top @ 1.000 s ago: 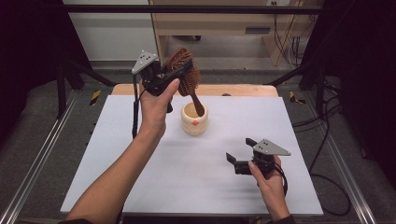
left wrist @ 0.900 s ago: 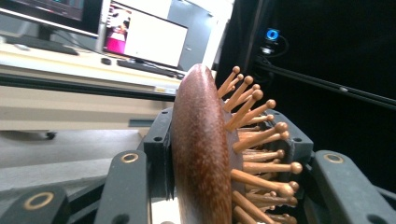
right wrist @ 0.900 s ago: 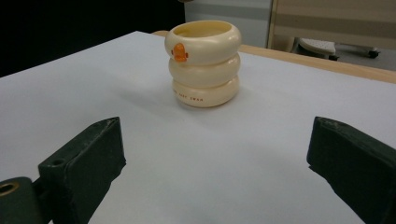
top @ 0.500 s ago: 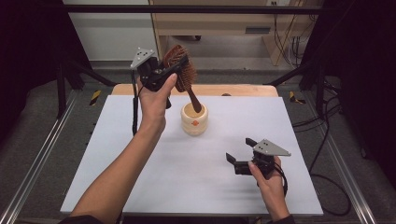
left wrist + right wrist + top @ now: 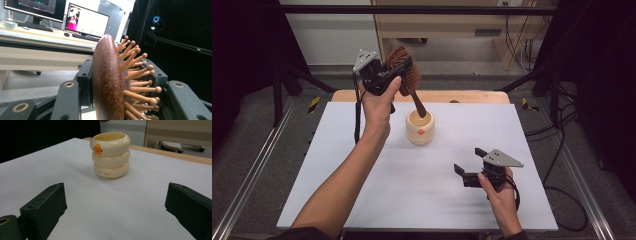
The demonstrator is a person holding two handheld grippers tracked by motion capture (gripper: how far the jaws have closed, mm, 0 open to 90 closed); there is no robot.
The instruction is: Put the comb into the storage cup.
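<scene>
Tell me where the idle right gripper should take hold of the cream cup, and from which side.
Grip the cream cup across its ribbed wall, coming in level from the near side, where the right gripper already faces it with jaws wide. The three stacked bulges leave grooves that should seat the pads. Avoid the rim: the hairbrush handle, held by the left gripper, points down over the opening.

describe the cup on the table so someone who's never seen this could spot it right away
On the white table, look just behind the middle, below the wooden hairbrush held up in the left gripper. The cup is cream, shaped like three stacked rings, with a small orange knob on its side.
</scene>
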